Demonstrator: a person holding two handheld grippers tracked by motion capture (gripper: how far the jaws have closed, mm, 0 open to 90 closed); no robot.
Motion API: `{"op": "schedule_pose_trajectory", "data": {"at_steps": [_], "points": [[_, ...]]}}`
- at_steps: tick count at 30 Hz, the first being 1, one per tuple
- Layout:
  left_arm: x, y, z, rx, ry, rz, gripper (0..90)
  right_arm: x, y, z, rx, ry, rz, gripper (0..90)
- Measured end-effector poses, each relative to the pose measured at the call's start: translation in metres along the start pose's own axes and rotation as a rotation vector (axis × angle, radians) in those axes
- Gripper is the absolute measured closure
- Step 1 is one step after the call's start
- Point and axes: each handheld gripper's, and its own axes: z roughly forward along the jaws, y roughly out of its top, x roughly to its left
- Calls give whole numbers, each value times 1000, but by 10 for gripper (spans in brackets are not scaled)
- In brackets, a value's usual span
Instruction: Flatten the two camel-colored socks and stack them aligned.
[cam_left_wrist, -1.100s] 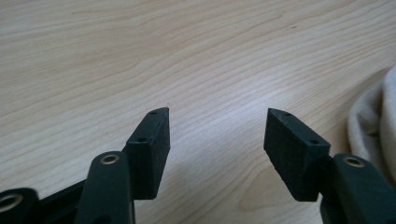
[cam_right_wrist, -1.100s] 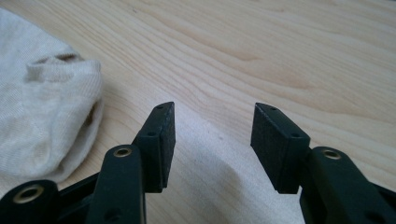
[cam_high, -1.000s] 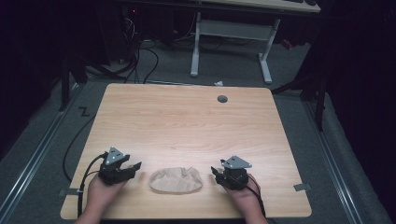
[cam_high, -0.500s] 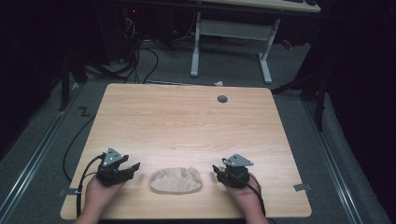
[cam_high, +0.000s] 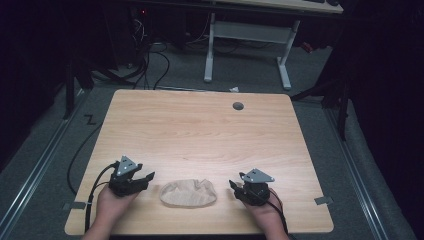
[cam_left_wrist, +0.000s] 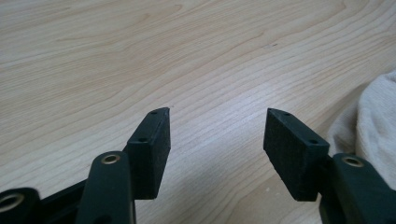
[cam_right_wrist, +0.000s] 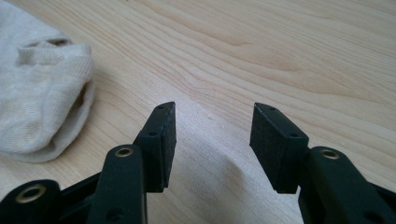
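With the jaws of the left gripper (cam_high: 142, 179) and the right gripper (cam_high: 236, 189) both standing apart and empty, the beige sock (cam_high: 188, 193) lying crumpled between them on the wooden table (cam_high: 200, 130) is best pinched at opposite ends.

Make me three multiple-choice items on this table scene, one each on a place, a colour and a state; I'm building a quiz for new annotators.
1. Where does the sock lie?
A. Between the two grippers, near the table's front edge
B. At the far edge, by the round hole
C. On the floor

2. What colour is the sock?
A. Black
B. Beige
C. Red

3. How do the jaws of the left gripper and the right gripper stand?
A. Both shut on the sock
B. One open, one shut
C. Both open, holding nothing

Answers: 1 A, the high view shows it between the hands; 2 B, pale beige knit; 3 C, bare wood shows between each pair of jaws.
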Motion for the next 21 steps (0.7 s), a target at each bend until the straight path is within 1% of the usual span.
{"op": "schedule_pose_trajectory", "data": {"at_steps": [2,6,11,17,21], "points": [[-1,1,1,1,-3,3,417,1,0,-1,-2,2,-3,508],[1,0,-1,0,-7,-3,416,4,1,3,17,1,-14,508],[2,-2,-4,-4,-4,2,416,6,2,3,15,0,-18,508],[6,-4,-10,-14,1,-18,416,8,5,8,22,3,-17,508],[7,-5,-11,-11,5,-22,417,9,6,11,25,12,-31,509]]}}
